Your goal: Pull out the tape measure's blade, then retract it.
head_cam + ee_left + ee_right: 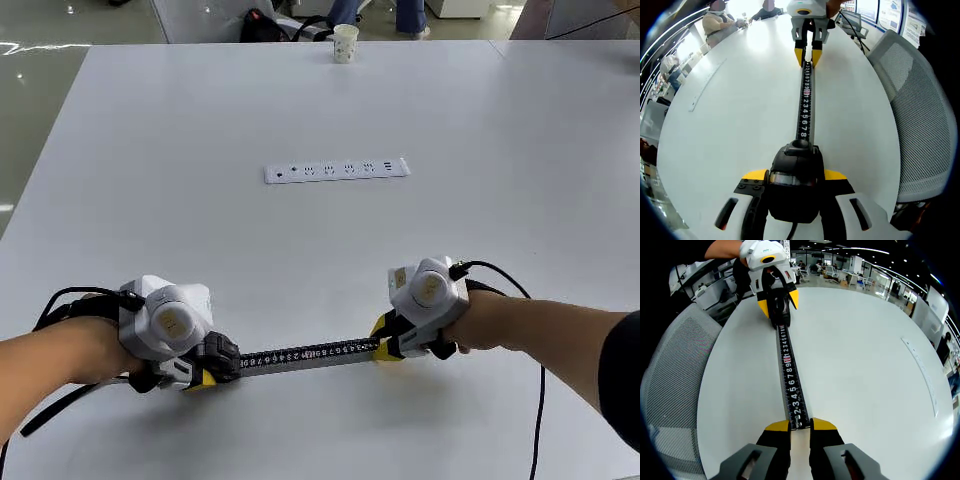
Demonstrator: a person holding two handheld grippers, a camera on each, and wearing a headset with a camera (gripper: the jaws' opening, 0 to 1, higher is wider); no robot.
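Two grippers hold the tape measure [290,357] over the table [300,100]. The left gripper [795,175] clamps the black case [795,192]; the right gripper [800,426] pinches the end of the blade [790,375].

The tape measure case [794,192] is black; its blade [790,380] is black with white numerals and a red mark. The left gripper [213,364] and right gripper [383,340] are white with yellow-tipped fingers [776,426]. The bench [300,100] is white.
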